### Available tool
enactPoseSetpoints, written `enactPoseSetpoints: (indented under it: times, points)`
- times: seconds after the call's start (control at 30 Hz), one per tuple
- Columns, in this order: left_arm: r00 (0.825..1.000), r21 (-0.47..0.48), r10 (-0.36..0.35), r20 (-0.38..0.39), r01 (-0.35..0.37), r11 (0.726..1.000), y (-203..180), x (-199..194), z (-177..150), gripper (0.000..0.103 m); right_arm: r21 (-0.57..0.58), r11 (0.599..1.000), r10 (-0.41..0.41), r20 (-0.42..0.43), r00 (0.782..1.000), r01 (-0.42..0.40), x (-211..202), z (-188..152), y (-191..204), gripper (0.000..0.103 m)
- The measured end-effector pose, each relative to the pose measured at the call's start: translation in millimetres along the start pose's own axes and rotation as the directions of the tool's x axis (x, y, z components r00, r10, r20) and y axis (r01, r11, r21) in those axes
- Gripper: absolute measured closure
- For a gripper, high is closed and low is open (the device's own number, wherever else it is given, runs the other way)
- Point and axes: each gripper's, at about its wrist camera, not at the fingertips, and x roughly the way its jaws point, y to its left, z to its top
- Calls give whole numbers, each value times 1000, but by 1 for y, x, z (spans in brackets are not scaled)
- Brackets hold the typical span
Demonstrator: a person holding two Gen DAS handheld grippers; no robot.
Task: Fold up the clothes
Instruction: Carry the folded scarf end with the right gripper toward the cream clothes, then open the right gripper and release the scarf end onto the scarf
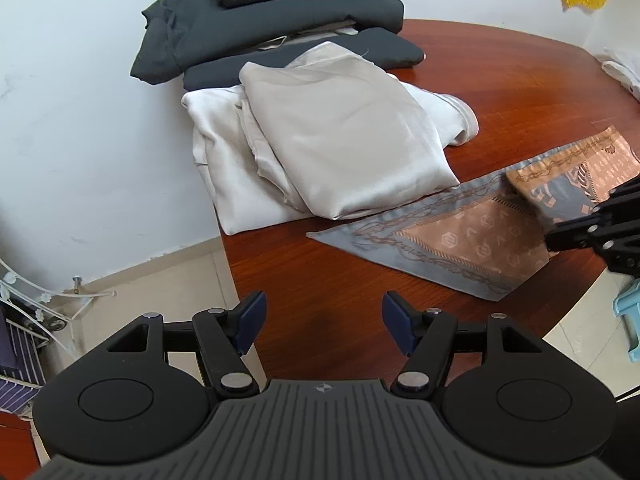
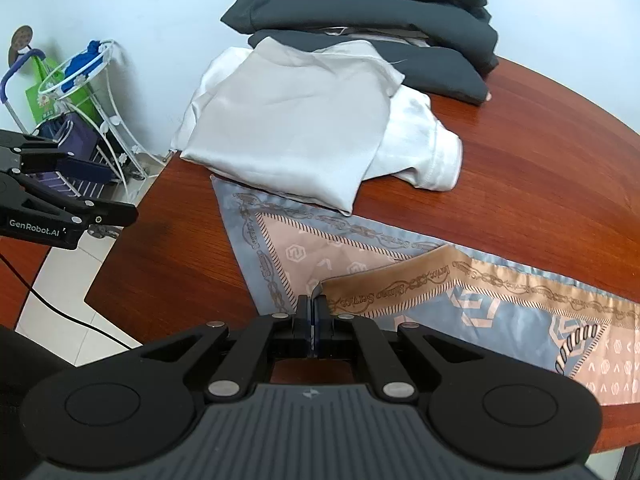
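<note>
Two grippers | right gripper [image 2: 314, 312] pinching scarf [image 2: 304, 256] corner | left gripper [image 1: 323, 322] open over bare table [image 1: 320, 280] edge

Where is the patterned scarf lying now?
The patterned scarf lies on the wooden table, just in front of the beige folded garment.
</note>
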Motion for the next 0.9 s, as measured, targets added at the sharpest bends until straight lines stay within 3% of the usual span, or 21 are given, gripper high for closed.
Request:
enactPoseSetpoints:
  times: [0.2, 0.33, 0.43, 0.67, 0.9]
  points:
    - [1000, -3, 4, -11, -4, 1000, 0, 0, -1, 36, -21, 999, 27, -37, 999, -27, 21, -2, 10, 97]
    - [1000, -8, 8, -22, -8, 1000, 0, 0, -4, 36, -30, 997, 67, -31, 997, -68, 26, -5, 16, 70]
    - [1000, -10, 11, -29, -11, 1000, 0, 1, -6, 36, -52, 995, 83, -20, 996, -84, 22, -6, 21, 63]
    - [999, 4, 0, -44, 0, 1000, -8, 6, -3, 36, -18, 998, 64, -31, 997, -64, 13, -15, 8, 63]
    - [998, 37, -19, -55, 21, 999, -32, 12, 6, 36, 58, 998, 8, -43, 999, -6, -5, -36, -36, 63]
